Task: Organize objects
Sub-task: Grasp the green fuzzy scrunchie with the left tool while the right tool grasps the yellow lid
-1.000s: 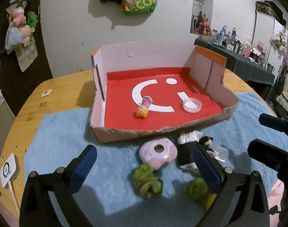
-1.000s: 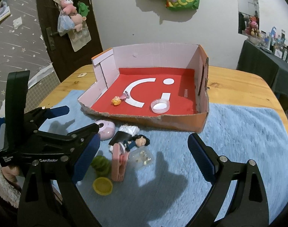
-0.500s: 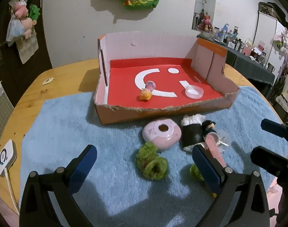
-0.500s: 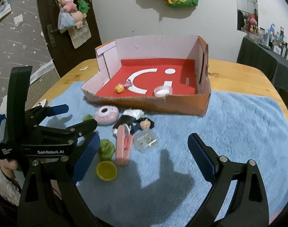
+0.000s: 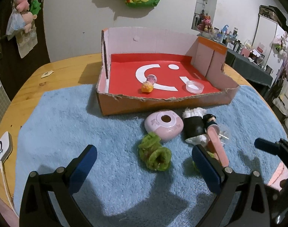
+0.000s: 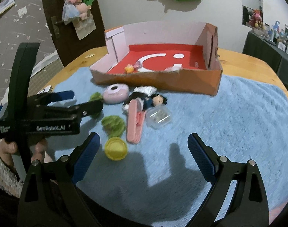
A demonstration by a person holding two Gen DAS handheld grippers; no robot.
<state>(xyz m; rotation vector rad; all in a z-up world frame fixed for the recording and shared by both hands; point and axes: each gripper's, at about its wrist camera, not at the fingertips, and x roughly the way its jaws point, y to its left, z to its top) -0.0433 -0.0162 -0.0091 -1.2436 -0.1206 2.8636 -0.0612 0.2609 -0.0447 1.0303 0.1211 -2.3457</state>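
**Loose toys lie just ahead of two spread grippers, the box beyond them**

The left gripper (image 5: 144, 162) hangs low over the fluffy blue towel (image 5: 68, 124) that covers the round wooden desk (image 5: 55, 70), its blue-padded fingers spread wide and holding nothing. The fuzzy green scrunchie (image 5: 155, 156) lies straight ahead of it, between the lines of its two fingers and nearer than anything else. Just past the scrunchie sits the rounded pink plastic case (image 5: 163, 125), and to its right the small doll in a black-and-white dress (image 5: 196, 127), both close against the front wall of the open cardboard box with a red floor (image 5: 163, 104).

The right gripper (image 6: 144, 151) is also spread and empty. Nearest to it are the yellow plastic cap (image 6: 116, 149), just beside its left finger, and the long pink plastic clip (image 6: 134, 120), whose long axis runs almost directly away from the gripper toward the doll. A clear plastic container (image 6: 159, 117) rests just right of the clip.

Inside the box already lie a small orange-and-pink toy (image 5: 148, 84) and a shallow clear round dish (image 5: 194, 87).

The left gripper looks best placed for the scrunchie, needing only a short forward drop. The clip would suit the right gripper, closing across its narrow width.
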